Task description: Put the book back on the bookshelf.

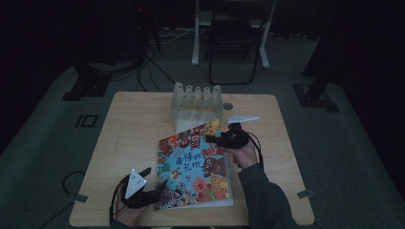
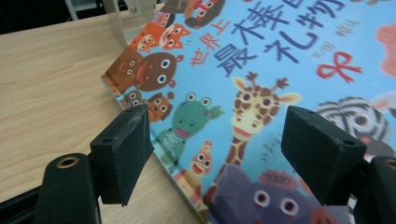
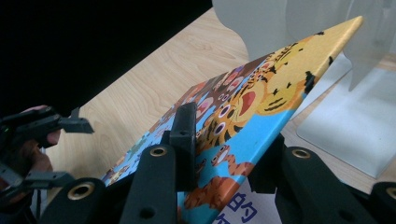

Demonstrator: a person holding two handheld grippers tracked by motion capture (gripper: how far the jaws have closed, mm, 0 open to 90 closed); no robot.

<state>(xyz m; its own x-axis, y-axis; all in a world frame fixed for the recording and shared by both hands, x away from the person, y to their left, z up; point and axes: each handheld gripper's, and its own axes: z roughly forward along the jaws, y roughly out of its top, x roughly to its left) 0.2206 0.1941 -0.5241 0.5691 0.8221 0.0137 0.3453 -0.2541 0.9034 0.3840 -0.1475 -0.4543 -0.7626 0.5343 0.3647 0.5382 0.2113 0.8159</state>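
Observation:
A picture book (image 1: 193,167) with a blue cover of cartoon animals lies on the wooden table (image 1: 129,129), its far right corner raised. My right gripper (image 1: 212,139) is shut on the book's right edge near that corner; in the right gripper view its jaws pinch the tilted cover (image 3: 261,98), one above and one below, at the right gripper (image 3: 224,149). My left gripper (image 1: 157,181) stands open at the book's near left corner. Its pads straddle the cover (image 2: 261,70) without touching it, seen at the left gripper (image 2: 215,154). The left gripper (image 3: 65,149) also appears far off.
A clear plastic slotted rack (image 1: 197,102) stands just behind the book, close to the lifted corner, and appears as the rack (image 3: 355,121). A small round object (image 1: 228,106) lies beside it. A chair (image 1: 234,43) and cables sit on the floor beyond the table.

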